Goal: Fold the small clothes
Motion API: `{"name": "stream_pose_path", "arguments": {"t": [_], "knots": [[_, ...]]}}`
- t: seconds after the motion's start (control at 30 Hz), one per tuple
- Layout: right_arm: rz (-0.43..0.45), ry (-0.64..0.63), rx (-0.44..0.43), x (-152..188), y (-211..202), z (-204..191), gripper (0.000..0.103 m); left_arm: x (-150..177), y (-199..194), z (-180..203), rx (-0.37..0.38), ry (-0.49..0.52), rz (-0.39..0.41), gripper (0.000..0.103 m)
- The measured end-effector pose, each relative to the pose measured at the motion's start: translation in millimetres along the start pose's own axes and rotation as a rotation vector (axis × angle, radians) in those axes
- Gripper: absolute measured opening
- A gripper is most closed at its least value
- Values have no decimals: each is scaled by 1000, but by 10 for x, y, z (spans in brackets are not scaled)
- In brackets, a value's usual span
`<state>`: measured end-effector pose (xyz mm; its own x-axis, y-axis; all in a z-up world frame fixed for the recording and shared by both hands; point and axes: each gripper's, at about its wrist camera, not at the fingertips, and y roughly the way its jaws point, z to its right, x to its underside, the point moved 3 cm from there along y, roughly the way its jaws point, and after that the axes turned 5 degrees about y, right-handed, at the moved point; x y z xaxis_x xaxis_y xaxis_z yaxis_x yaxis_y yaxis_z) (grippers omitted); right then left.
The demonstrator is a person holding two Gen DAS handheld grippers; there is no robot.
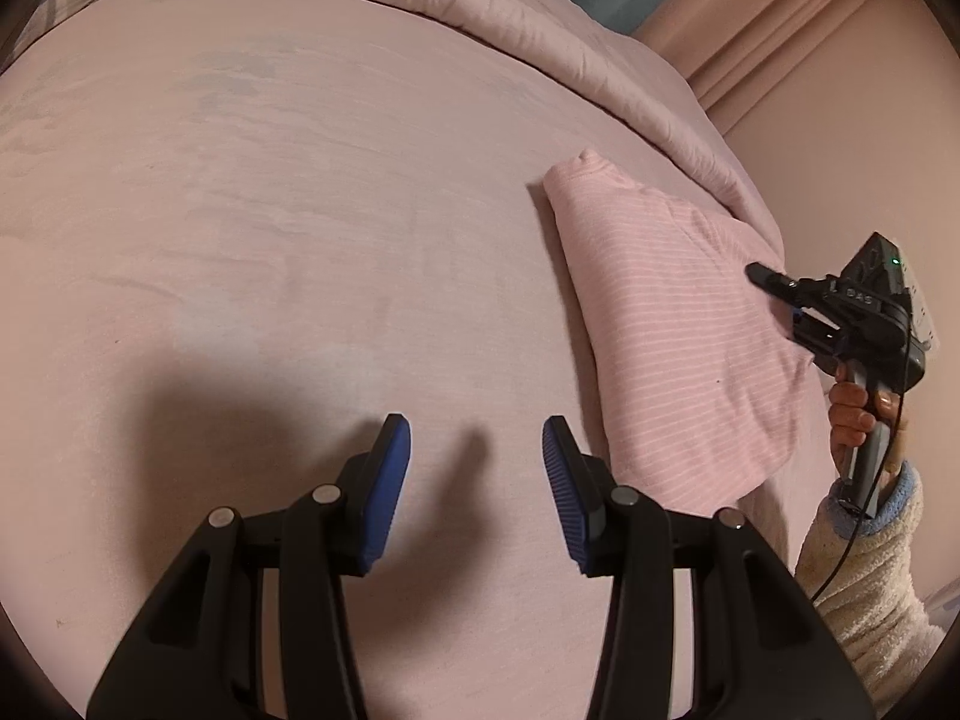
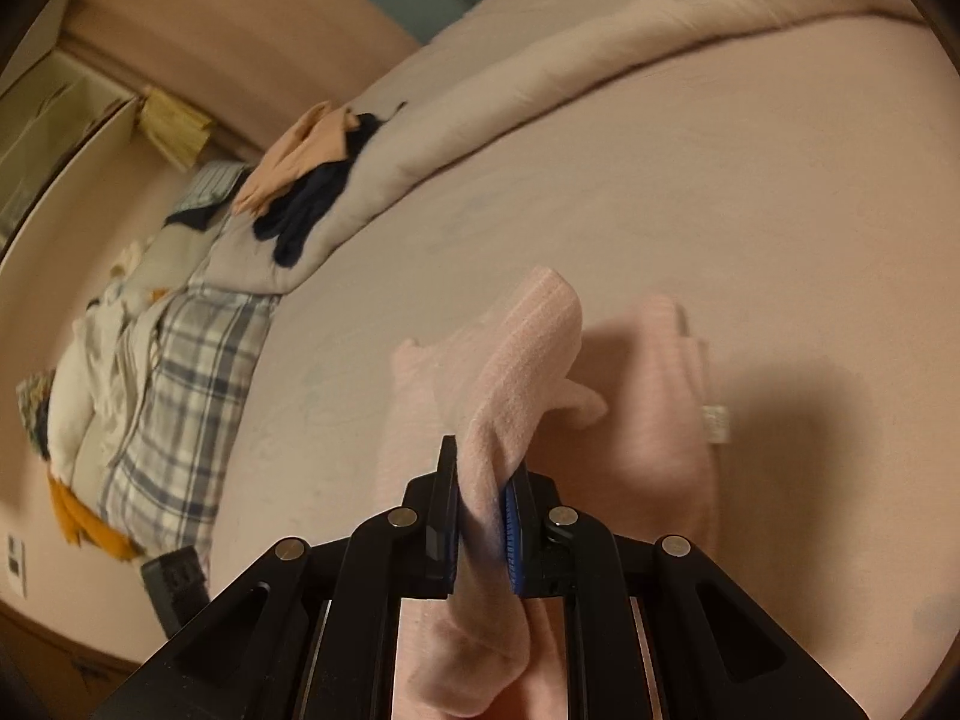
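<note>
A pink striped garment (image 1: 672, 324) lies folded on the pink bed sheet (image 1: 270, 210), to the right in the left wrist view. My right gripper (image 1: 774, 294) is at its right edge, held by a hand in a fleecy sleeve. In the right wrist view that gripper (image 2: 483, 492) is shut on a bunched fold of the pink garment (image 2: 522, 348), lifting it off the sheet; the rest lies below, with a white label (image 2: 714, 423) showing. My left gripper (image 1: 477, 450) hovers open over bare sheet, left of the garment, nothing between its blue pads (image 1: 390, 480).
A rolled pink duvet (image 1: 480, 6) runs along the far side of the bed. A pile of peach and dark clothes (image 2: 306, 174) sits on it. A plaid pillow (image 2: 180, 396), white laundry (image 2: 90, 372) and an orange cloth (image 2: 84, 522) lie at the left.
</note>
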<state>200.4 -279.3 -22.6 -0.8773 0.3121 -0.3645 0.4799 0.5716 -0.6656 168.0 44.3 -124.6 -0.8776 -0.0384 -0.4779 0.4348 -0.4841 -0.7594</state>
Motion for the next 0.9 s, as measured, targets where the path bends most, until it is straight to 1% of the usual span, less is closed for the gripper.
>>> {"name": "stream_pose_path", "arguments": {"t": [0.03, 0.1, 0.17, 0.3, 0.4, 0.47, 0.5, 0.57, 0.6, 0.7, 0.77, 0.8, 0.83, 0.87, 0.9], "knots": [[-4, 6, 23, -2, 24, 53, 14, -22, 22, 23, -3, 5, -5, 45], [0, 4, 41, -16, 55, 119, 14, -39, 49, 76, -3, 17, -15, 45], [18, 6, 81, -39, 76, 163, 14, -46, 63, 127, -5, 33, -23, 45], [44, 20, 56, -97, 53, 185, 14, -72, 149, 221, -10, 65, -44, 46], [44, 8, 78, -138, 42, 168, 14, -43, 185, 264, -7, 74, -56, 46], [56, 31, 94, -172, 23, 211, 14, -41, 212, 318, 2, 81, -61, 46], [60, 47, 88, -177, 9, 247, 14, -44, 223, 348, 7, 89, -63, 46], [38, 57, 89, -150, 25, 324, 14, 32, 198, 364, 7, 99, -65, 46], [28, 67, 105, -125, 39, 365, 14, 21, 219, 393, 5, 103, -70, 46], [40, 95, 130, -86, 8, 490, 14, -4, 236, 444, 6, 112, -73, 46], [50, 74, 190, -78, 24, 541, 14, -67, 277, 518, 4, 124, -73, 46], [39, 55, 205, -70, 64, 557, 15, -87, 284, 540, 2, 127, -72, 46], [24, 54, 199, -68, 88, 581, 19, -105, 290, 571, -3, 132, -70, 47], [14, 58, 201, -58, 93, 596, 28, -129, 293, 598, -6, 134, -67, 48], [24, 53, 216, -46, 57, 590, 36, -122, 267, 604, -4, 135, -62, 50]]}}
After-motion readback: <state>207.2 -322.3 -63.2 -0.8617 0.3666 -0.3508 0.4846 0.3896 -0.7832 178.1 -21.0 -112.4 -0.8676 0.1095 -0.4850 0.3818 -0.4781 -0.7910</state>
